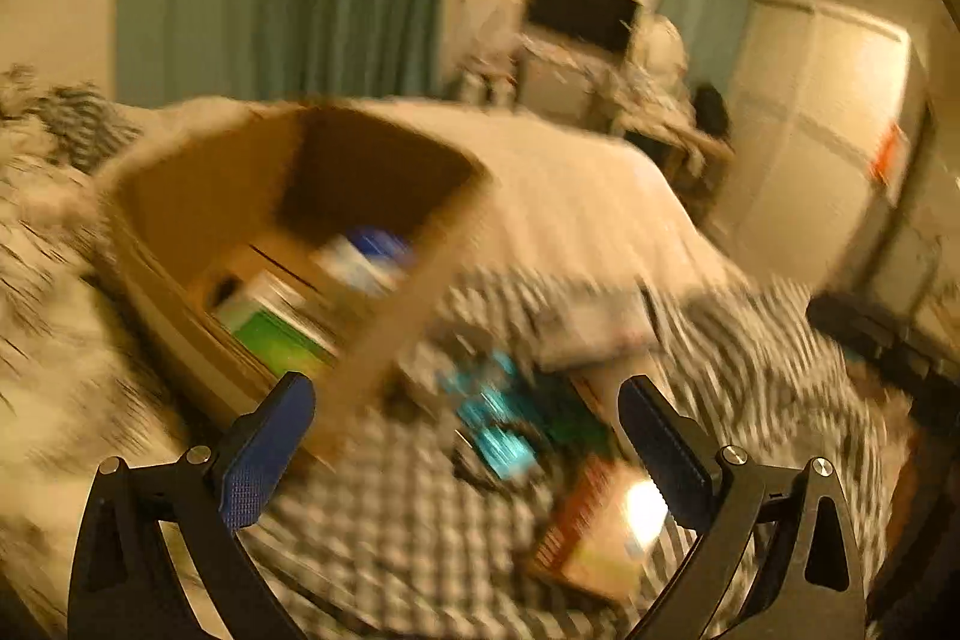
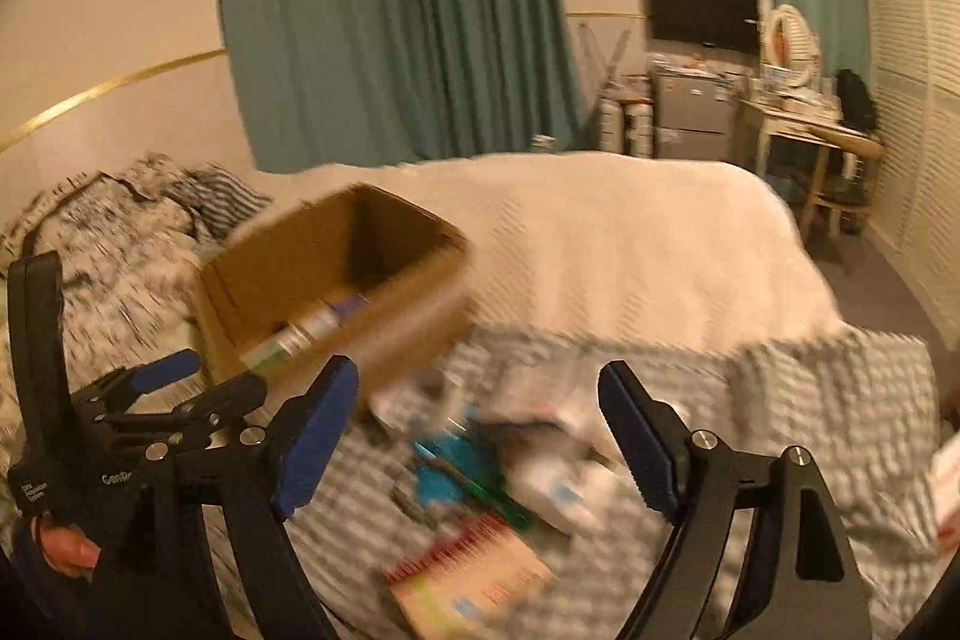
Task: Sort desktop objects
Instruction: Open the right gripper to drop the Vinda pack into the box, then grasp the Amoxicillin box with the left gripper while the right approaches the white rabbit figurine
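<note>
An open cardboard box (image 1: 210,196) stands on the bed with small boxes inside, one green-and-white (image 1: 270,322). It also shows in the right wrist view (image 2: 312,256). A loose pile lies on the checkered cloth: teal packets (image 1: 492,418), a white package (image 1: 588,328) and an orange-edged box (image 1: 594,526). My left gripper (image 1: 468,406) is open and empty above the pile, beside the box's near wall. My right gripper (image 2: 480,394) is open and empty above the same pile: teal packets (image 2: 444,472) and the orange-edged box (image 2: 468,574). The left gripper (image 2: 174,382) shows at its lower left.
A checkered cloth (image 2: 810,400) covers the near bed, a white blanket (image 2: 600,232) the far part. Rumpled patterned bedding (image 2: 108,232) lies to the left. A red-and-white item (image 2: 948,484) is at the right edge. Desk, fridge and TV stand far behind.
</note>
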Demonstrator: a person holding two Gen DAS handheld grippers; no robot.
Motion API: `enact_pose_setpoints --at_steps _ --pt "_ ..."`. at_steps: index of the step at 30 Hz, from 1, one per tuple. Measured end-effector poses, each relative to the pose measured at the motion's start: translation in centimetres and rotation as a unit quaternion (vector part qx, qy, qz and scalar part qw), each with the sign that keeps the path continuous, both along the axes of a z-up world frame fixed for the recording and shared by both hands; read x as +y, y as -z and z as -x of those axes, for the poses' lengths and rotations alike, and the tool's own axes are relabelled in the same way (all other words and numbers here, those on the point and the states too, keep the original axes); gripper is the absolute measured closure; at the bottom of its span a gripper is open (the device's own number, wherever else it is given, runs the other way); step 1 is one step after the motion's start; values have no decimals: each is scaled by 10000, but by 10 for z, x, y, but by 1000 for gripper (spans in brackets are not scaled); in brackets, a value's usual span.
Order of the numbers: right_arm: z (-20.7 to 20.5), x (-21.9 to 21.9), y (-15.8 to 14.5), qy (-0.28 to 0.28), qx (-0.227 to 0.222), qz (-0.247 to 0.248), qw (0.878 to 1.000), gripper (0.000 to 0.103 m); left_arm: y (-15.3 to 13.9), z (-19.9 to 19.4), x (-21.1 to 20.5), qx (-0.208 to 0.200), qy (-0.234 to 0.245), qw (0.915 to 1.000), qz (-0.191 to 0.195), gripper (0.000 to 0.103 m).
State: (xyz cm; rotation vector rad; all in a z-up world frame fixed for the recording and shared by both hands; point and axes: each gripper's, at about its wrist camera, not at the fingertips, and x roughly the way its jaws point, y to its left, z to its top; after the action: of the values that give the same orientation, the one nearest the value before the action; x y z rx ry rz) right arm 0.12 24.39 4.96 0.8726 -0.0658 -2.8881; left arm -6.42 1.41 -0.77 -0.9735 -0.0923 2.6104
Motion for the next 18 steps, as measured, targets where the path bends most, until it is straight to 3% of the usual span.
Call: enact_pose_setpoints --at_steps 6,10,12,17,18 --pt "-19 46 54 357 -406 -165 9984 18 68 -12 58 -587 685 9955 275 0" --pt "-19 69 88 474 -685 94 9965 18 90 -18 83 -658 1064 9905 574 0" --pt "-19 75 95 451 -792 301 9954 18 104 -15 97 -650 1069 9876 953 0" --pt "-20 78 93 417 -739 335 9958 18 134 -5 113 -1051 1153 9806 1185 1" --pt "-20 77 94 427 -760 298 9957 18 136 -6 115 -976 1123 9809 1256 10"
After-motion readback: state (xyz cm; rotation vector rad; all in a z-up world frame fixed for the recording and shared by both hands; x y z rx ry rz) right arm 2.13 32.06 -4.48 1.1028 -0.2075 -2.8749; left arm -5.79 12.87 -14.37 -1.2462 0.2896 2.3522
